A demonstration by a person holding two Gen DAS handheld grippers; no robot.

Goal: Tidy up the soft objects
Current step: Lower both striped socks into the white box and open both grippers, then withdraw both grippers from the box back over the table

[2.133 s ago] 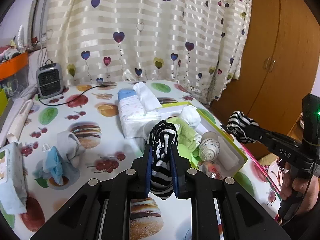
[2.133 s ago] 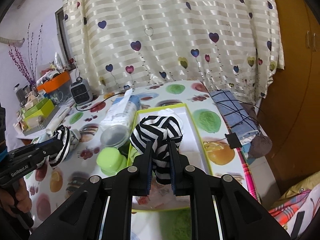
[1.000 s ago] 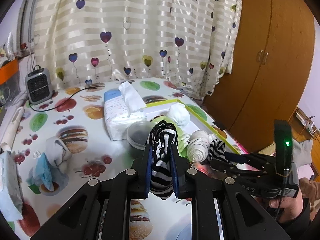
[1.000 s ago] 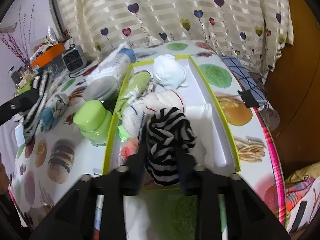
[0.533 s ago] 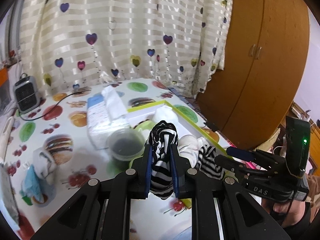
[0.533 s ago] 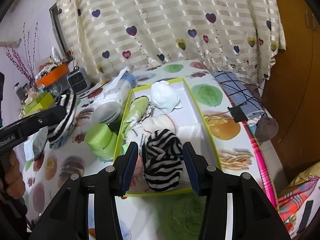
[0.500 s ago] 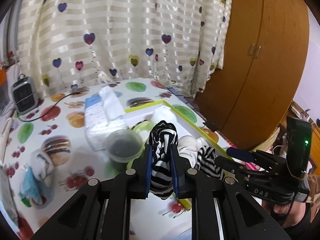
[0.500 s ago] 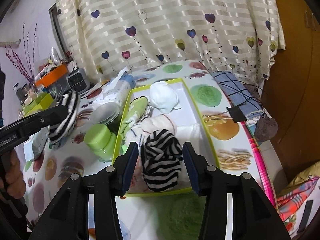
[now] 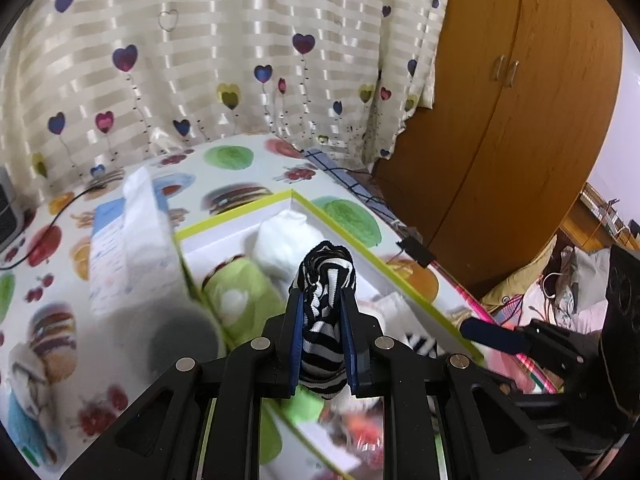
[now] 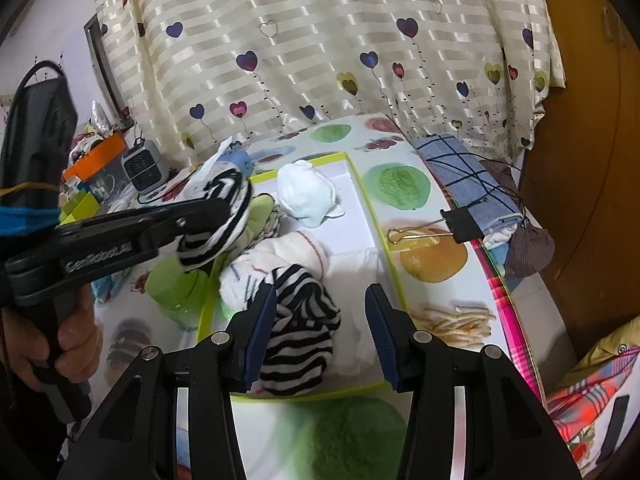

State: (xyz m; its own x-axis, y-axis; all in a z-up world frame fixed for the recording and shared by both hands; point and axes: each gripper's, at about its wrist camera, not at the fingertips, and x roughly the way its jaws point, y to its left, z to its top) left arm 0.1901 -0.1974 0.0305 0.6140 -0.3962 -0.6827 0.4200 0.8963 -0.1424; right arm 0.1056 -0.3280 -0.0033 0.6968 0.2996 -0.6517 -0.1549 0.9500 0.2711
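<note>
above the near half of the yellow-rimmed box, hovering: right tool, blue pads standing well apart, gripping nothing. lying between and just under those pads, resting on the box floor: a rolled black-and-white striped sock, brushing or nearly brushing the pad on the picture's left, clear of the other; actual contact impossible to tell. sitting just behind it in the box: a white rolled sock with thin red and blue lines, then a plain white bundle toward the far end, and a light green soft piece along the box's left wall.

at the left of the right wrist view, reaching in over the box's left edge: left tool, gripped in a hand, pads pinching a second striped sock and carrying it clear of the counter. in the left wrist view, showing the same grip: left tool closed narrow on the folded sock, cloth bulging above the pads and hanging below them. box rim and white bundle appearing straight ahead, partly blurred; right tool's blue pad poking in from the right edge.

sitting on the counter left of the box: a green lidded tub, a tissue pack and a small grey heater. clipping the counter's cloth at the right edge: a black binder clip, beside a folded blue checked cloth.
</note>
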